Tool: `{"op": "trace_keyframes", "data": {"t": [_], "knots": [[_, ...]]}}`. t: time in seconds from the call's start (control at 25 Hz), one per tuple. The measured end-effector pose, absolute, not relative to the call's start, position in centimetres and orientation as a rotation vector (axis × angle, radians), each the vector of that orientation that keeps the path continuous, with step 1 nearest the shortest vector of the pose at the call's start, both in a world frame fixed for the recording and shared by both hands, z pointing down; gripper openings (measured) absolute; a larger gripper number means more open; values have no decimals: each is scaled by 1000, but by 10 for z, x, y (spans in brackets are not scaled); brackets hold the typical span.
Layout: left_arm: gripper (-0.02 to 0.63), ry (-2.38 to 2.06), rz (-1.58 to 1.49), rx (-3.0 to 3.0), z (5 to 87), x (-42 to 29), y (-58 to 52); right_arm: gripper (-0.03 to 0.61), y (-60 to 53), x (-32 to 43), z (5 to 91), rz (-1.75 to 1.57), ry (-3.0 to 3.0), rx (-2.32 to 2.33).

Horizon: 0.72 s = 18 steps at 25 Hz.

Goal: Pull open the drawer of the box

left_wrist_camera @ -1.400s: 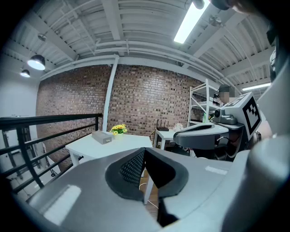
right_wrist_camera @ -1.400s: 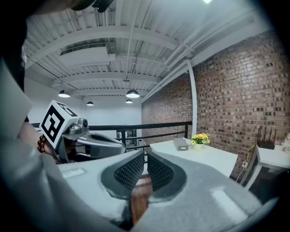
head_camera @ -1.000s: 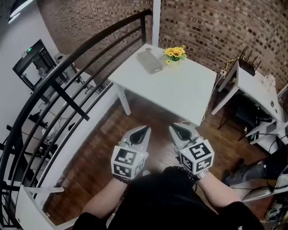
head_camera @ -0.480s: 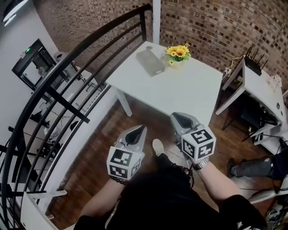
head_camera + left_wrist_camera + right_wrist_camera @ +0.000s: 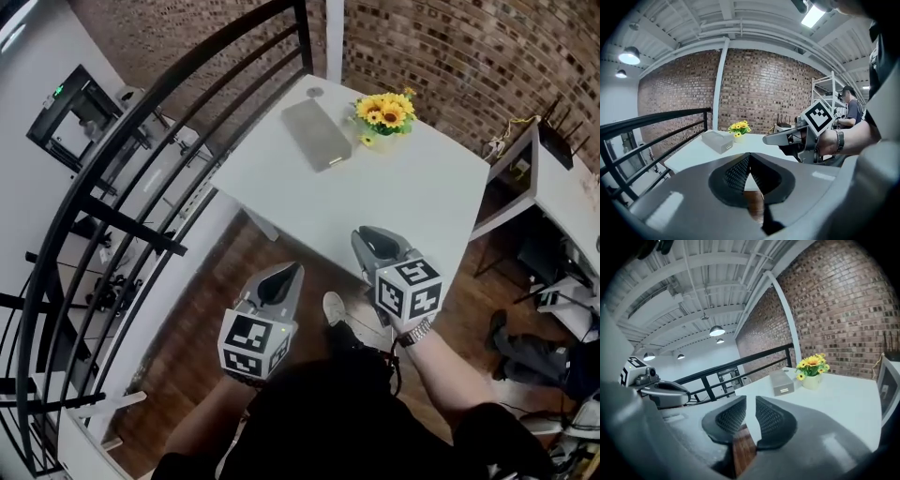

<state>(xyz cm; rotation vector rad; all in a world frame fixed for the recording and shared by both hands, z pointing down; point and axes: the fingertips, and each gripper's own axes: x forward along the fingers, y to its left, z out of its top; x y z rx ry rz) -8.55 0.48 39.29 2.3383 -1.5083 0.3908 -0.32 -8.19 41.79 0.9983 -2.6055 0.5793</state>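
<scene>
Far side of the white square table [image 5: 422, 202]: small flat grey box [image 5: 317, 134], just beside the pot of yellow flowers [image 5: 386, 111]. Looks hard and smooth. Likely light too, so may slide along the table when the drawer gets pulled. Not easy to break, by the look of it. Best spot to pinch: the little pale tab [image 5: 786, 390] on the short front end, likely the drawer pull. Good idea to press the box down with the other tool while pulling. Drawer not open yet, and both tools well apart from the box.

Left gripper [image 5: 289, 272] held low over the brown wooden floor [image 5: 206, 319], pointing at the table, jaws squeezed together on nothing. Right gripper [image 5: 367, 236] a bit further ahead, by the near table edge, jaws opening with a thin gap, nothing in between.
</scene>
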Motion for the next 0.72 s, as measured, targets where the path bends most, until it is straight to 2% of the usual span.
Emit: {"op": "trace_keyframes", "data": {"t": [0.32, 0.72], "knots": [[17, -1511, 430, 2254, 416, -90, -75, 57, -165, -17, 459, 734, -2556, 943], [16, -1515, 476, 2160, 445, -100, -141, 83, -251, -37, 525, 1104, -2446, 903]]}}
